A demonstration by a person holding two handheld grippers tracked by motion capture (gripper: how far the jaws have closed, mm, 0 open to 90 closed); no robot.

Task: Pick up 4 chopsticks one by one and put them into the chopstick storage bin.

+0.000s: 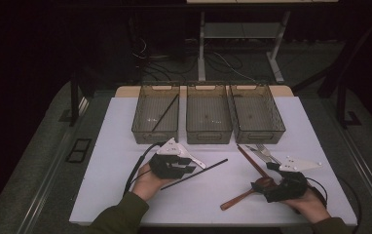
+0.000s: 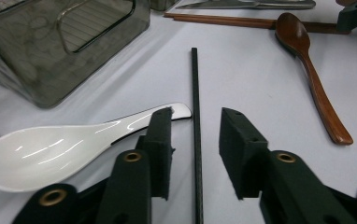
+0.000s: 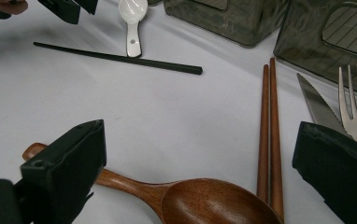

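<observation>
On the white worktop [image 1: 125,195], below three smoky clear bins [image 1: 208,114], a long, thin, square-edged black chopstick [image 2: 196,116] lies flat beside a white ceramic spoon [image 2: 50,151], straddled untouched by the released left claw [image 2: 195,144], while the right claw [image 3: 190,154] gapes over a wooden spoon [image 3: 204,200].

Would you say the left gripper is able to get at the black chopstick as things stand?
Probably yes: the black chopstick lies flat between the left gripper's open jaws, pads not yet touching; the white spoon alongside might get nudged.
</observation>
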